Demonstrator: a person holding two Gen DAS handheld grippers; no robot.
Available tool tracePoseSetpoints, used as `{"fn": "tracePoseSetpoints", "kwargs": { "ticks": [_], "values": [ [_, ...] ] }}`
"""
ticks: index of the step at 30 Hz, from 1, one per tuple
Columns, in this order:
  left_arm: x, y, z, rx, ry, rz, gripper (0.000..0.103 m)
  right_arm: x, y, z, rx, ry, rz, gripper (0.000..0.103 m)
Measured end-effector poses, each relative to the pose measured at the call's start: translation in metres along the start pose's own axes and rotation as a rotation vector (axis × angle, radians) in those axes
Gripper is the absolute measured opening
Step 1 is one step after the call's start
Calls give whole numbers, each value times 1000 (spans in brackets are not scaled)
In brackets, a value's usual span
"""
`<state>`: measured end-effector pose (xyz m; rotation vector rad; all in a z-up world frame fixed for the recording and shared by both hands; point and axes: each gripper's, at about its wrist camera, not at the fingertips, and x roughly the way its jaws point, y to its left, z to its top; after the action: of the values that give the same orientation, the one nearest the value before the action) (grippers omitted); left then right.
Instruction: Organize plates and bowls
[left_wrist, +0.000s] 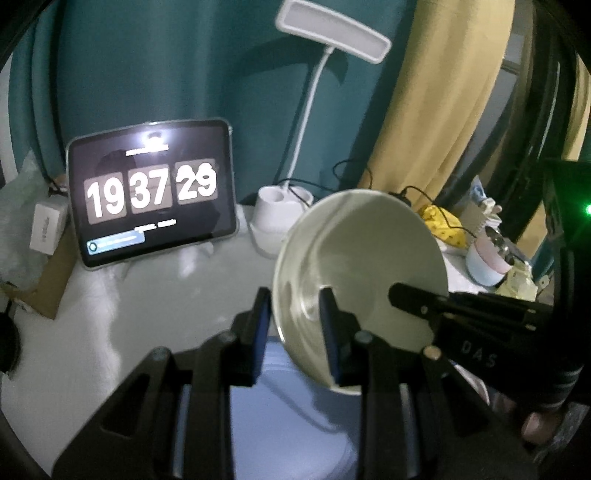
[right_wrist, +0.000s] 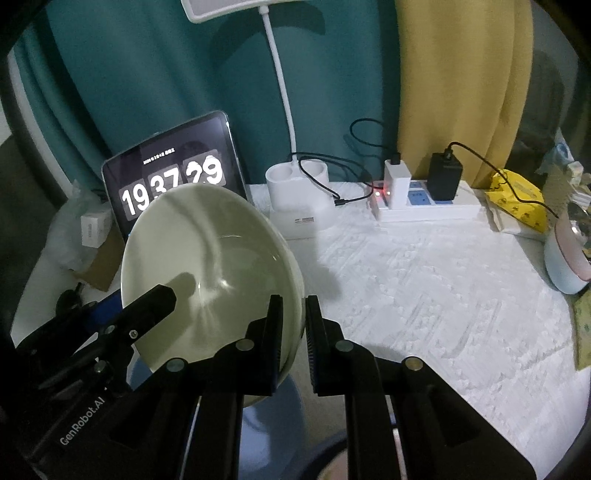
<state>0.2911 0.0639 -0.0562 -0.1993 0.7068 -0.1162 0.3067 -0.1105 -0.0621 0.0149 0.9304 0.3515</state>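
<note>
Both tongs clamp pale bowl (right_wrist: 207, 266) rim, bowl empty

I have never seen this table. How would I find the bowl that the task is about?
Start from the tablet with the big clock digits, leaning against the teal curtain. In front of it, raised above the white table, is the cream bowl, tilted on edge. It alone is gripped at opposite rims by the left gripper and right gripper.
</note>
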Motion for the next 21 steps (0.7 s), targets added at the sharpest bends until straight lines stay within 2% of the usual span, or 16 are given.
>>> {"fn": "tracePoseSetpoints", "kwargs": {
  "ticks": [21],
  "values": [
    [-42, -68, -19, 77, -38, -37, 27, -66, -43, -33, 42, -65, -9, 13]
  ]
}}
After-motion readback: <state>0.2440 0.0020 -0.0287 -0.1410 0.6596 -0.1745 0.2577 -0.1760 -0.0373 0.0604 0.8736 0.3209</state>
